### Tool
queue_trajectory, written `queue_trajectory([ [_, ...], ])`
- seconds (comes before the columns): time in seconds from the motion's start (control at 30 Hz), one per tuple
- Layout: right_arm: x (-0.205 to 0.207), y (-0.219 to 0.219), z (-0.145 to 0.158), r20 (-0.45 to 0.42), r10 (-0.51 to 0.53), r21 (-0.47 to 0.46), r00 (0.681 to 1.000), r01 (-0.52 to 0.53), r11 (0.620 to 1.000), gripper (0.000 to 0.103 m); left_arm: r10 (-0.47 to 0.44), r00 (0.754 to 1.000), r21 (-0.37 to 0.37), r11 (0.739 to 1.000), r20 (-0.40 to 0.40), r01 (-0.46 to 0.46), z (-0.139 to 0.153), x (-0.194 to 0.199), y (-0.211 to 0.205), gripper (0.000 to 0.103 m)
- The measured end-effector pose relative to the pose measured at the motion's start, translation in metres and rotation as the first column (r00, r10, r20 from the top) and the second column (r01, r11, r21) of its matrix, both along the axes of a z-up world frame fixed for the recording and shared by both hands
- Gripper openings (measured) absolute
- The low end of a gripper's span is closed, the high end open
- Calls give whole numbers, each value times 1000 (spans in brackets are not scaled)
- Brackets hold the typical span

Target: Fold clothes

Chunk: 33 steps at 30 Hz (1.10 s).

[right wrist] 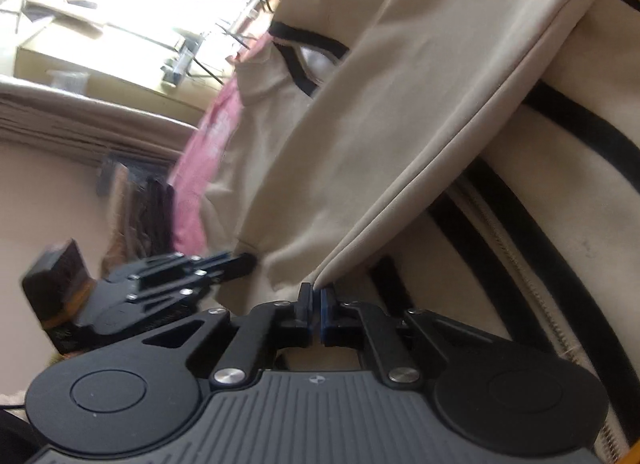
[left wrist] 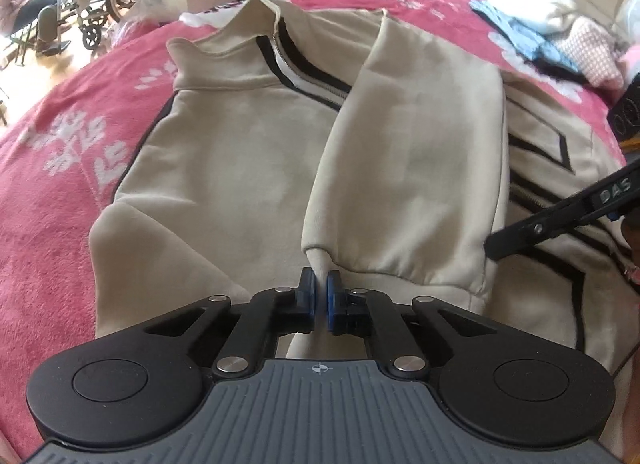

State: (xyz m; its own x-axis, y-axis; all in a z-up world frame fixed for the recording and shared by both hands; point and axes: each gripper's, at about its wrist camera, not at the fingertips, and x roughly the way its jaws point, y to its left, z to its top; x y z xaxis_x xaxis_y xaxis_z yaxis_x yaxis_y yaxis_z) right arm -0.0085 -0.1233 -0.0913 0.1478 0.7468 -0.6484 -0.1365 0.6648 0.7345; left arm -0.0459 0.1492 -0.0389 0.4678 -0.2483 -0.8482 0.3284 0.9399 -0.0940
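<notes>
The beige zip jacket [left wrist: 240,168] lies spread on the pink blanket [left wrist: 60,192]. We are mid-fold: the left gripper [left wrist: 319,284] is clamped on one corner of the folded-over panel, the right gripper [right wrist: 316,296] on its other corner. We judge the next move requires carrying both corners across together, keeping the edge taut.

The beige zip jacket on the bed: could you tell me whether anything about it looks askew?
Nothing looks damaged. The beige jacket lies half folded on the pink blanket, one sleeve crossing its front diagonally.
</notes>
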Motion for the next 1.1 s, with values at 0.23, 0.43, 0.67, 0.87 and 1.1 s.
queue_trajectory([
  [0.23,4,-20,18,3,84,-70,996,-83,994,32,0,1000,48,999,15,-1,10,-1,7,26],
  [0.43,5,-60,78,319,11,-178,948,48,983,31,69,997,26,997,40,-70,22,0,18,32],
  [0.67,11,-13,61,484,195,-327,853,-30,944,29,304,952,22,952,-23,-304,36,-17,60,37],
  [0.87,-1,42,44,472,445,-570,761,-122,812,29,512,857,53,859,-58,-510,71,-73,120,55],
  [1.1,-19,81,91,573,484,-382,662,-307,872,29,652,758,225,742,-18,-632,129,-142,162,55],
])
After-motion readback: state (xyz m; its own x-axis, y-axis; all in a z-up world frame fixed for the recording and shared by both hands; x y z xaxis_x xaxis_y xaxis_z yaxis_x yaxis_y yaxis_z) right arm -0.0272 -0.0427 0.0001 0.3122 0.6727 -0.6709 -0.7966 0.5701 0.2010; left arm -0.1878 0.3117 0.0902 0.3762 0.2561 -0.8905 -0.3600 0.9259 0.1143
